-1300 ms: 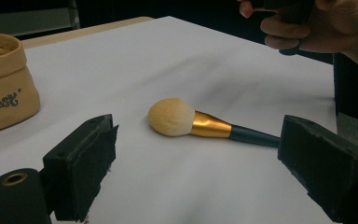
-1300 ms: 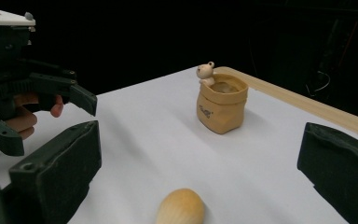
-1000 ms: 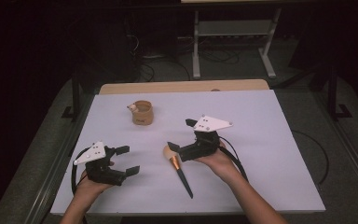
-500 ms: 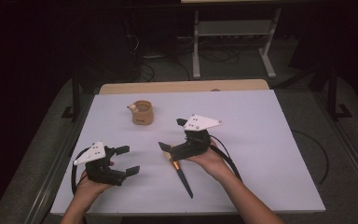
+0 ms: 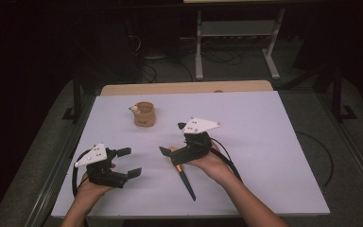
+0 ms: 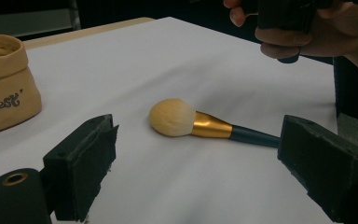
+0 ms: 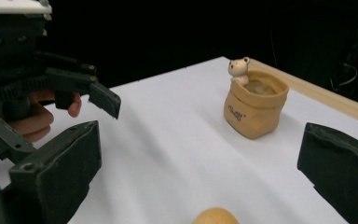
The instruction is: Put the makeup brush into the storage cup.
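Observation:
A makeup brush [image 5: 183, 175] lies on the white table [image 5: 274, 142], with a cream bristle head [image 6: 172, 117], a gold ferrule and a dark handle pointing toward the person. My right gripper [image 5: 172, 139] hovers open just above the brush's head end; the bristle tip [image 7: 214, 217] peeks in at the bottom between its jaws. My left gripper [image 5: 130, 162] rests open at the front left, aimed at the brush [image 6: 214, 127] from a short distance with nothing held. A tan fabric pouch [image 5: 145, 114] with a small bear figure [image 7: 238, 67] stands farther back.
A wooden strip [image 5: 184, 88] runs along the table's far edge. Beyond it are a metal stand [image 5: 236, 42] and floor cables. White surface stretches to the right of the brush.
My right gripper has moved left and nearer to the brush head, jaws still open. The left gripper, brush and pouch have stayed put.

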The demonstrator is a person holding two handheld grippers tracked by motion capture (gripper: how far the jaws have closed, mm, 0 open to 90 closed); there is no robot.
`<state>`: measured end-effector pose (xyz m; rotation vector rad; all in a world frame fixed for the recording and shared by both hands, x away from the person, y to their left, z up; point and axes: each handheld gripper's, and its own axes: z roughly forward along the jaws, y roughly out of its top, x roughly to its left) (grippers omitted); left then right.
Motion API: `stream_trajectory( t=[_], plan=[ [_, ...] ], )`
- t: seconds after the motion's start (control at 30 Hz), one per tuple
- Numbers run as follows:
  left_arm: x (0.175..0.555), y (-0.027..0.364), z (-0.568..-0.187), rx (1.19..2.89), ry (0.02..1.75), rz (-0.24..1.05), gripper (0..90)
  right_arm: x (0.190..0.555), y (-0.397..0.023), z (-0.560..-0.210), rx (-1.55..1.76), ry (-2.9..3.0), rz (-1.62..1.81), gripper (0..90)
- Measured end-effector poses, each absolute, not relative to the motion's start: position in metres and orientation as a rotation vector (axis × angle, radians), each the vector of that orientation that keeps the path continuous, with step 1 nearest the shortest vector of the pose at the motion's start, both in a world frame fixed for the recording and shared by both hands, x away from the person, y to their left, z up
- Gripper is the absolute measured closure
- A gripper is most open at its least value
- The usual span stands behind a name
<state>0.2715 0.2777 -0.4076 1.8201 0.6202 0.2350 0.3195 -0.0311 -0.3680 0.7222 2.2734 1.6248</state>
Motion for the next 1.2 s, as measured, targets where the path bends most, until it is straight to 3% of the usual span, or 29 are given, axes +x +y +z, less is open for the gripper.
stream_trajectory(
  t=[1.2],
  plan=[
    [0.272,0.278,-0.408,1.823,0.622,0.229,10.8,0.321,-0.021,-0.384,0.901,2.596,1.122,2.0]
  ],
)
